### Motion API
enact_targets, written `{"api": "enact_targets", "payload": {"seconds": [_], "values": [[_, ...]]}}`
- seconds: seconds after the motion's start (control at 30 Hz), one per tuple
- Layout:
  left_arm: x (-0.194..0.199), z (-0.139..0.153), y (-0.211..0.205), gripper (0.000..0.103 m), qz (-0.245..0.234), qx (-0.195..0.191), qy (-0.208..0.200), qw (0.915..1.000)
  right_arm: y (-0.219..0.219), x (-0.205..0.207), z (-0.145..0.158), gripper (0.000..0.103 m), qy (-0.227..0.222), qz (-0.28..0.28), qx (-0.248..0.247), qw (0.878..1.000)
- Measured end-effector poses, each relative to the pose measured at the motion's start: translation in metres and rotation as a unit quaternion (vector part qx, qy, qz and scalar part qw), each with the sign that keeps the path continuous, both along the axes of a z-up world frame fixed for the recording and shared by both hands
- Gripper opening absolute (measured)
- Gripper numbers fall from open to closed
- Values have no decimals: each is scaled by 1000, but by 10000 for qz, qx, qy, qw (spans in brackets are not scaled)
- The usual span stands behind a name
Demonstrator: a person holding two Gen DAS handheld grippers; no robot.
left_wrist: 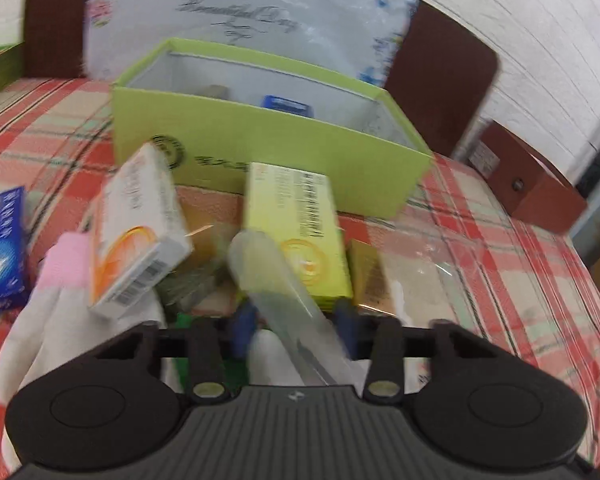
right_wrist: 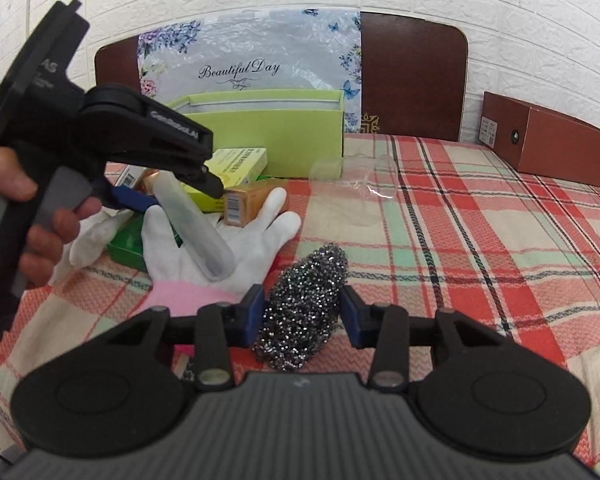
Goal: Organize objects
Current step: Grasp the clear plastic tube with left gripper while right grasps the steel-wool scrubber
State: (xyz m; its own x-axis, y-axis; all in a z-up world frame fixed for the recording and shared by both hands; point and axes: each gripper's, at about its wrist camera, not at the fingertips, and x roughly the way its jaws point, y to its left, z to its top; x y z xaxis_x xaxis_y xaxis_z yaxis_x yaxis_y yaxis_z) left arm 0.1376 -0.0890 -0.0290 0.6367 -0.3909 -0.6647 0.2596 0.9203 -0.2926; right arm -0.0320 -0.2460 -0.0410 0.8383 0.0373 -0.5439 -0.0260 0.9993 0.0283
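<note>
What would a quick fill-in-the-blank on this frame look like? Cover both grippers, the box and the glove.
1. The right gripper has a steel ___ between its jaws.
2. The left gripper holds a clear ___ tilted above the white glove.
3. The open box behind the pile is ___.
4. The glove's cuff is ___.
Missing words: scourer; tube; green; pink.

Bare plaid cloth (right_wrist: 480,240) at right, boxes crowding green box (right_wrist: 284,136) (front left).

Glittery metal scourer (right_wrist: 302,304), woven cloth (right_wrist: 460,240)
</note>
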Motion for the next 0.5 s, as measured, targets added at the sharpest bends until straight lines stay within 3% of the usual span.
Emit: {"api": "enact_targets", "payload": {"seconds": [0.17, 0.33, 0.5], "values": [[-23, 7, -14, 31, -566, 44, -194, 9982, -1, -1, 1, 40, -17, 20, -14, 10000], [-30, -4, -27, 31, -912, 450, -209, 9946, -2, 0, 0, 41, 11, 14, 7, 10000], [-31, 0, -24, 32, -1121, 299, -236, 9930, -4, 0, -1, 42, 23, -9, 10, 10000]]}}
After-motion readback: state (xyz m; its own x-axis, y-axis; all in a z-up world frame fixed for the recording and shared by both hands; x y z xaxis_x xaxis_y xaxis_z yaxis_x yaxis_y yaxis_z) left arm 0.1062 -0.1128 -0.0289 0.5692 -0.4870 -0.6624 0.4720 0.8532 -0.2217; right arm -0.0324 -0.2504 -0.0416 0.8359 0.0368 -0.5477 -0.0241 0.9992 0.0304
